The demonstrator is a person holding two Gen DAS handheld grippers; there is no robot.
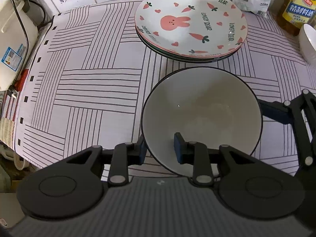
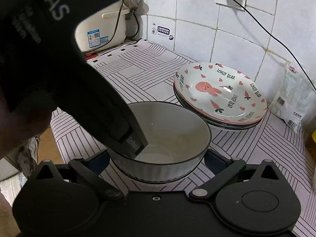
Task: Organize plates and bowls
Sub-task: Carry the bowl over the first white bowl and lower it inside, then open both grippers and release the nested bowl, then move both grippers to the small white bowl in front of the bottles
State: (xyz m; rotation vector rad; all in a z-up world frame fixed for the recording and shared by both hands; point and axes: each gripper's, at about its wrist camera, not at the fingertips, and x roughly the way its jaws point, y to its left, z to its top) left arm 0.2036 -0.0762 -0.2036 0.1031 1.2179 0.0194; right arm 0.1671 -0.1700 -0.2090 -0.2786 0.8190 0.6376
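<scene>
Now both grippers straddle the bowl (image 1: 201, 114) rim, unclamped.

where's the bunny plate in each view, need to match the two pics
Left wrist: the bunny plate is at upper centre-right, topping a plate stack just beyond the grey bowl.
Right wrist: the bunny plate is at centre-right, behind and right of the grey bowl.
Shared landmark: the white appliance in the counter's far corner.
</scene>
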